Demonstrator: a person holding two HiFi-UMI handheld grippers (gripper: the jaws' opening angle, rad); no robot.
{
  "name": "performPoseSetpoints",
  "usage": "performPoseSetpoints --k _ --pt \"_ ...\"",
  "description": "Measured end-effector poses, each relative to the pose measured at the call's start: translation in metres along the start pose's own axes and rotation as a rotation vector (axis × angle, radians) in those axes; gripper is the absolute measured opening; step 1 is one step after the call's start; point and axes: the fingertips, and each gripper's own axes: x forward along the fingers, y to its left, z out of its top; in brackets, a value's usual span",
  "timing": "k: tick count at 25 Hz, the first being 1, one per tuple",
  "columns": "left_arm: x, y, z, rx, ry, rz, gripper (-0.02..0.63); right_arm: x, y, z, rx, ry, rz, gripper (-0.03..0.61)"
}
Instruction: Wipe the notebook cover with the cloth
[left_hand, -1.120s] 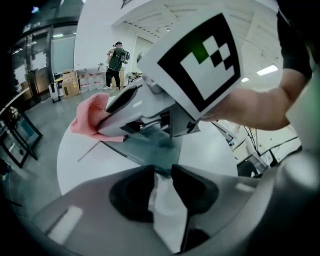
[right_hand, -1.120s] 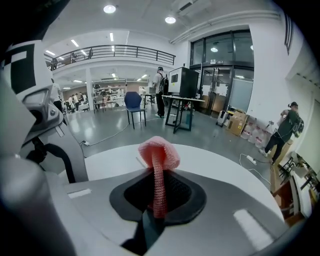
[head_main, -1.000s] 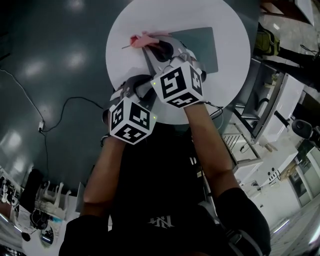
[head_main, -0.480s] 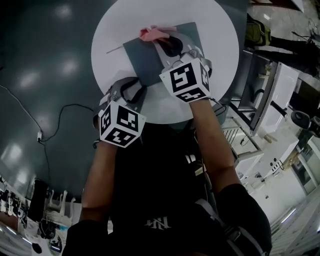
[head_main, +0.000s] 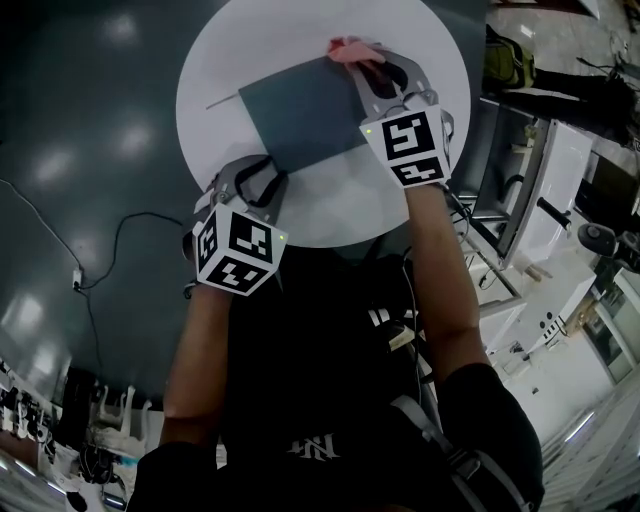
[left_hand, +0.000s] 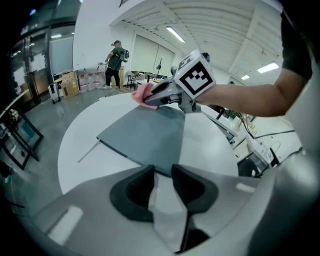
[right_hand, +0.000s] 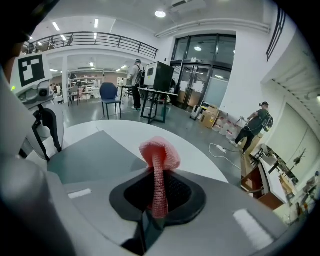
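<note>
On the round white table (head_main: 300, 215), the dark grey notebook (head_main: 300, 115) lay flat. At its 1 o'clock corner my right gripper (right_hand: 159, 175) was clenched on the pink knitted cloth (right_hand: 160, 150). At 7 o'clock my left gripper (left_hand: 162, 172) sat with jaws slightly parted and empty, tips at the notebook's near edge.

One notebook (head_main: 300, 110), one cloth (head_main: 350, 47), one round table (head_main: 320, 215), two grippers (head_main: 258, 180) (head_main: 378, 72)
</note>
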Motion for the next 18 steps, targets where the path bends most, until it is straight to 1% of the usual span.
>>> performPoseSetpoints --k 7,11,13,15,16,18 --pt "-0.003 0.002 0.0 0.002 -0.007 0.009 0.114 -0.01 -0.034 -0.019 0.09 0.044 -0.072 0.035" --pt "-0.006 0.004 0.001 0.007 -0.011 0.012 0.114 -0.018 -0.041 -0.022 0.055 0.087 -0.126 0.035" --pt "-0.004 0.003 0.003 0.009 -0.011 0.012 0.114 -0.024 -0.038 -0.01 0.036 0.057 -0.143 0.035" --pt "-0.002 0.005 0.003 0.011 -0.011 0.006 0.114 -0.027 -0.02 0.018 0.048 -0.015 -0.121 0.034" --pt "-0.002 0.006 0.002 0.011 -0.01 0.004 0.114 -0.027 -0.003 0.035 0.064 -0.057 -0.083 0.035" --pt "-0.004 0.006 0.0 0.009 -0.006 0.002 0.115 -0.024 0.042 0.066 0.096 -0.129 0.033 0.035"
